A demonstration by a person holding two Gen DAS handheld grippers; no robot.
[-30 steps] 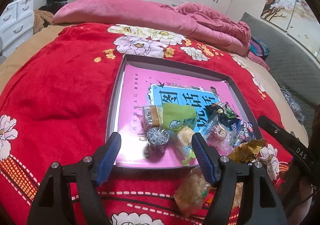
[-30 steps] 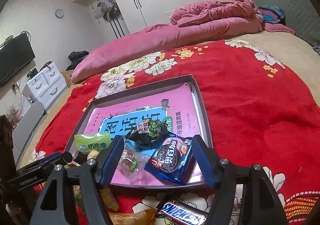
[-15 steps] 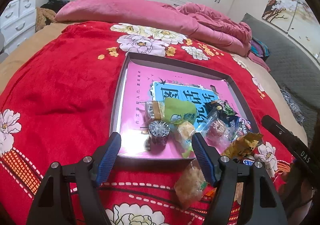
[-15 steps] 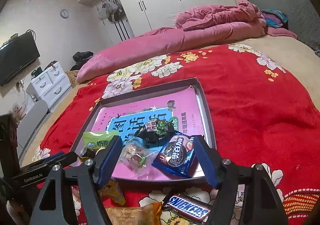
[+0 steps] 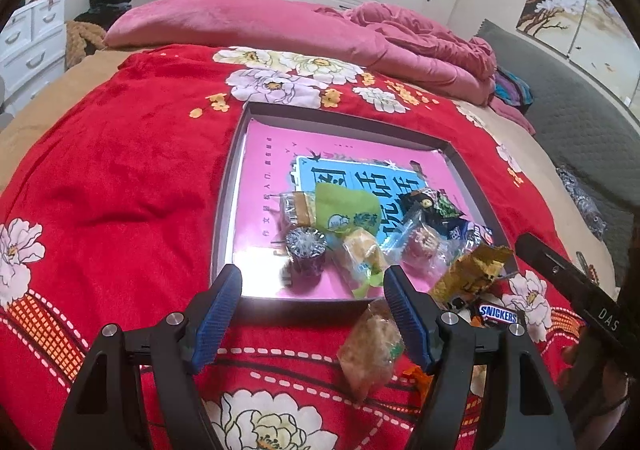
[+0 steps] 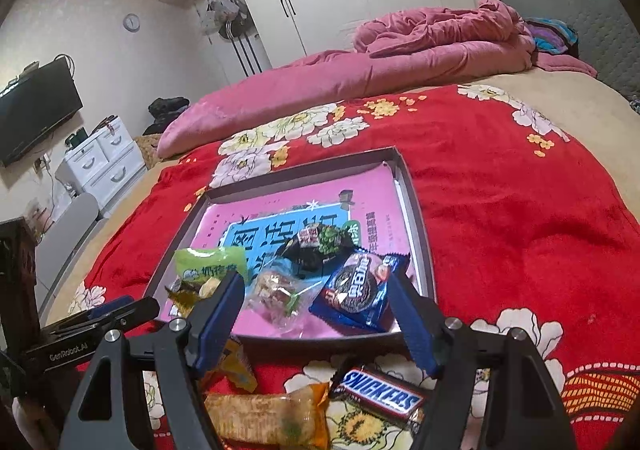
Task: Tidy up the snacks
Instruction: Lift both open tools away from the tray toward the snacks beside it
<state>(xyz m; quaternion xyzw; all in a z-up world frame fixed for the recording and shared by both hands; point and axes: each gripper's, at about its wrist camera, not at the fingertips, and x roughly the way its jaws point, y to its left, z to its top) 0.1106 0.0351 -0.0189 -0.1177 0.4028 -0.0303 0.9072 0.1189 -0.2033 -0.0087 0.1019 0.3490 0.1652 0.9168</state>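
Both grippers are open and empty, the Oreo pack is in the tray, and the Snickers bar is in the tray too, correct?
Not quite. The Snickers bar is outside the tray, lying on the red blanket in front of its near edge, as the right wrist view shows. The rest holds: the Oreo pack is in the tray, and the left gripper and right gripper are open and empty.

Red floral blanket (image 5: 120, 185), pink-lined tray (image 5: 230, 185), blue-padded tongs (image 5: 310, 290)
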